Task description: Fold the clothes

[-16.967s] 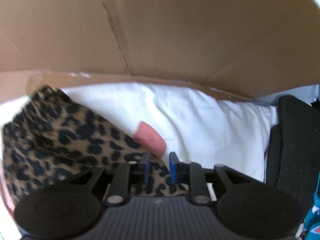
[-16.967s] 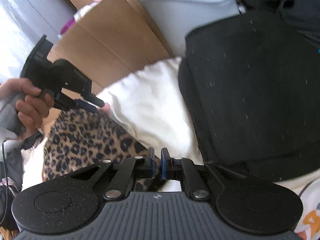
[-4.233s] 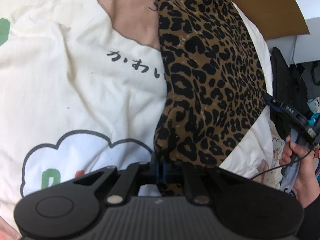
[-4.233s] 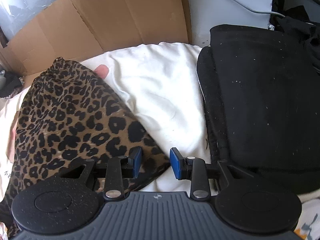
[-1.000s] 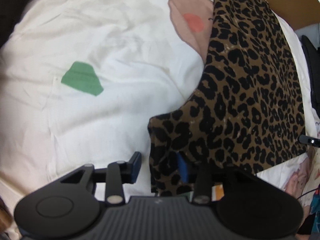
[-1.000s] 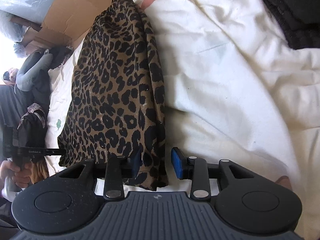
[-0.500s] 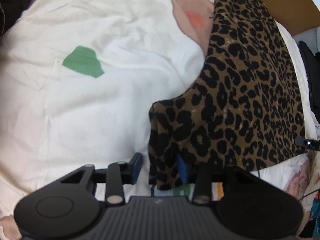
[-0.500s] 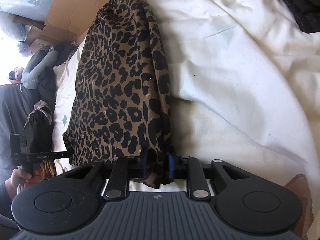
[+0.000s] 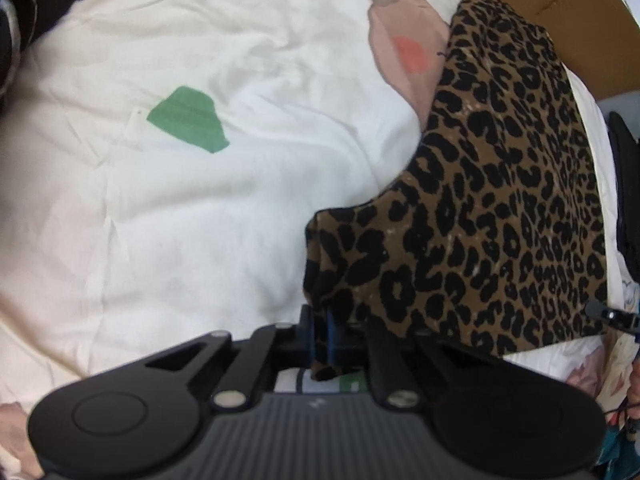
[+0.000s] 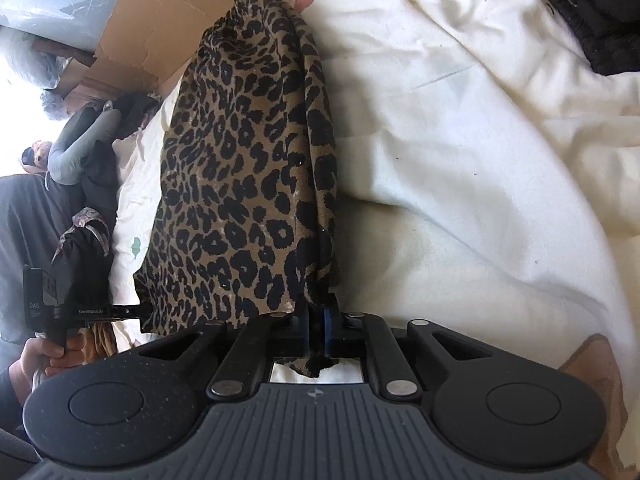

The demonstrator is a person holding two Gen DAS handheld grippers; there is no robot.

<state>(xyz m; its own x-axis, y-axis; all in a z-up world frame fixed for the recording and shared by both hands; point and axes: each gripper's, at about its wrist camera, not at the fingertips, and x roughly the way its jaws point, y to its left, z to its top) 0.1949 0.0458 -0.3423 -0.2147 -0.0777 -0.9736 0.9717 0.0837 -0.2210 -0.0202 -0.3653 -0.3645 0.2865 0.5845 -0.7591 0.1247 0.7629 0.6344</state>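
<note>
A leopard-print garment (image 9: 500, 200) lies folded lengthwise on the white printed bedding (image 9: 200, 220). My left gripper (image 9: 320, 332) points steeply down at the garment's near left corner; its jaws are closing and the blue pads pinch a bunch of the cloth. In the right wrist view the same garment (image 10: 240, 160) stretches away from my right gripper (image 10: 318, 332), whose jaws are closing on the near right corner, a scrap of cloth poking through behind the pads. The left gripper (image 10: 136, 311) shows at the garment's other near corner, held by a hand (image 10: 40, 356).
Brown cardboard (image 9: 580, 20) stands behind the far end of the garment. Black clothing (image 10: 592, 20) lies at the far right of the bedding (image 10: 480, 160). A dark heap of clothes (image 10: 80, 152) sits off the left side. A green patch (image 9: 188, 124) is printed on the sheet.
Both grippers stood open astride the garment's near corners a second ago; the right closed on its corner first, then the left. The left corner now bunches up slightly.
</note>
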